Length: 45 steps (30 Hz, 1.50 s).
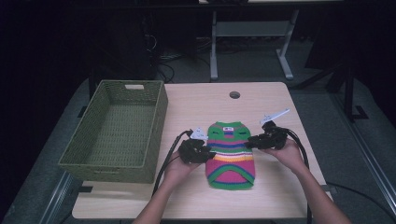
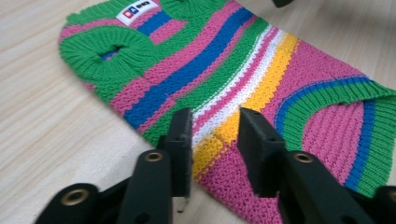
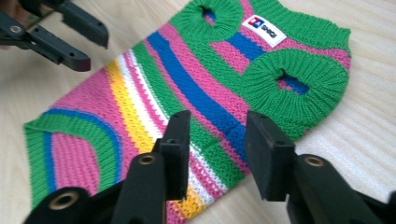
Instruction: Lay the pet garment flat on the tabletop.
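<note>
A small knitted sweater (image 1: 230, 154) striped in green, pink, blue, white and yellow lies flat on the wooden table (image 1: 196, 105), its white label toward the far side. My left gripper (image 1: 211, 154) sits at its left edge. In the left gripper view the jaws (image 2: 215, 119) stand apart over the yellow and white stripes of the sweater (image 2: 224, 70), not pressing on it. My right gripper (image 1: 249, 141) sits at the right edge. Its jaws (image 3: 217, 121) stand apart above the sweater (image 3: 187, 88), with the left gripper (image 3: 88, 46) across from it.
A green woven basket (image 1: 109, 168) with nothing in it stands at the table's left side, hanging over the edge. A round cable hole (image 1: 234, 94) is near the far edge. Dark floor and desk legs lie beyond the table.
</note>
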Each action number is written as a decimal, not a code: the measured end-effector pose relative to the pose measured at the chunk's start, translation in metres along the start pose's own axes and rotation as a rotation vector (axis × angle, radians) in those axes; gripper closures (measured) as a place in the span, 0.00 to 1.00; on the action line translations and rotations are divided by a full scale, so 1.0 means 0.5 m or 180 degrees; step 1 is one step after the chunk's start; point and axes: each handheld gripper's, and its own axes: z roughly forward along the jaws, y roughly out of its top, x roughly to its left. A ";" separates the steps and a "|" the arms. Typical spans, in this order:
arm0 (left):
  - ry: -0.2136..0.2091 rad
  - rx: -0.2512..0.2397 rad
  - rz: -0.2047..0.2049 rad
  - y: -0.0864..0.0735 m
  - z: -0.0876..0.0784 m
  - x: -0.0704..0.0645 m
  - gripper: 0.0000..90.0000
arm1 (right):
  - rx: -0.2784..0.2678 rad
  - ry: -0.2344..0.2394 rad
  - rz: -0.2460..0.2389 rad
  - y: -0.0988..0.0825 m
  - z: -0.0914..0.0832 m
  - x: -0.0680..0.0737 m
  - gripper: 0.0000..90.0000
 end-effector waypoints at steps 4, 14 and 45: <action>0.0058 -0.0055 0.0012 0.000 -0.012 0.000 0.61 | -0.0069 0.0023 -0.0037 -0.007 -0.011 0.004 0.59; 0.0026 -0.0116 -0.0121 -0.005 -0.028 0.003 0.47 | -0.0158 0.0000 0.0028 -0.020 -0.044 0.004 0.45; 0.0006 -0.0127 -0.0081 -0.035 -0.065 -0.032 0.26 | -0.0125 -0.0130 0.0019 -0.119 -0.094 0.017 0.33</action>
